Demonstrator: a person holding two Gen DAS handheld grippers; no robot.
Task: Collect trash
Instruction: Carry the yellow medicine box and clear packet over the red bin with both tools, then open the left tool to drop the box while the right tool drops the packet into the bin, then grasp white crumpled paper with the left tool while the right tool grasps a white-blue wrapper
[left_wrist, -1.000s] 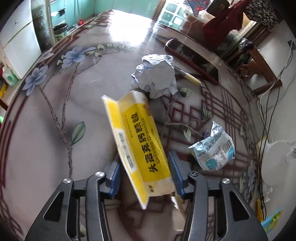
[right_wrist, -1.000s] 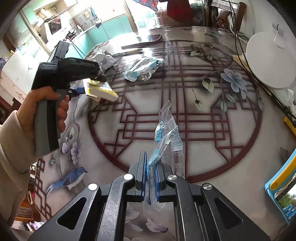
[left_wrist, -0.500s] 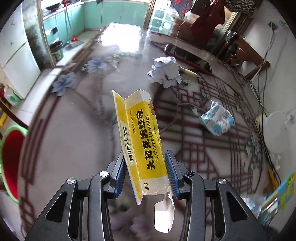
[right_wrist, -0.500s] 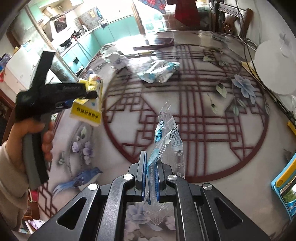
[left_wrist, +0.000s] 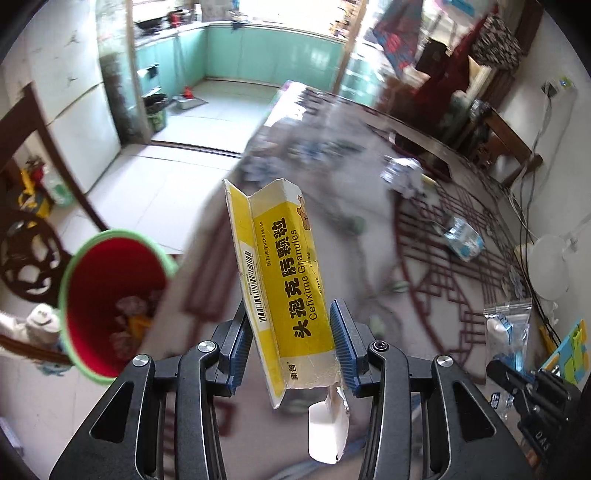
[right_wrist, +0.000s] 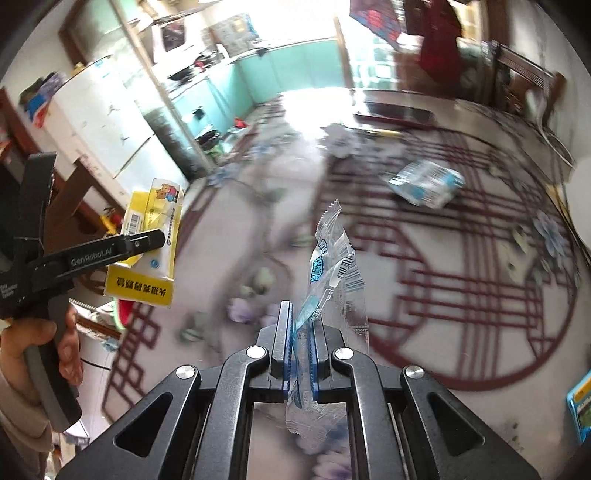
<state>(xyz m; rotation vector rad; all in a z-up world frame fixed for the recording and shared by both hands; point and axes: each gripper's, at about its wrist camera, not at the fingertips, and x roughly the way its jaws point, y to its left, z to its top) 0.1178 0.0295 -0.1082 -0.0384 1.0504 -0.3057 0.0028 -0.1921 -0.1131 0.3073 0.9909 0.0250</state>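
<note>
Both grippers clamp trash: left gripper (left_wrist: 288, 343) on the yellow box (left_wrist: 284, 273), right gripper (right_wrist: 299, 354) on a clear wrapper (right_wrist: 332, 273); blurred table (left_wrist: 424, 295) ahead, red bin (left_wrist: 110, 295) left, contents indistinct.

Teal kitchen cabinets (left_wrist: 280, 55) at back, bright daylight thru doorway. White fridge (right_wrist: 110, 122) on left, pale tiled floor (left_wrist: 155, 177). Table (right_wrist: 480, 258) w/ floral, red lattice pattern.
</note>
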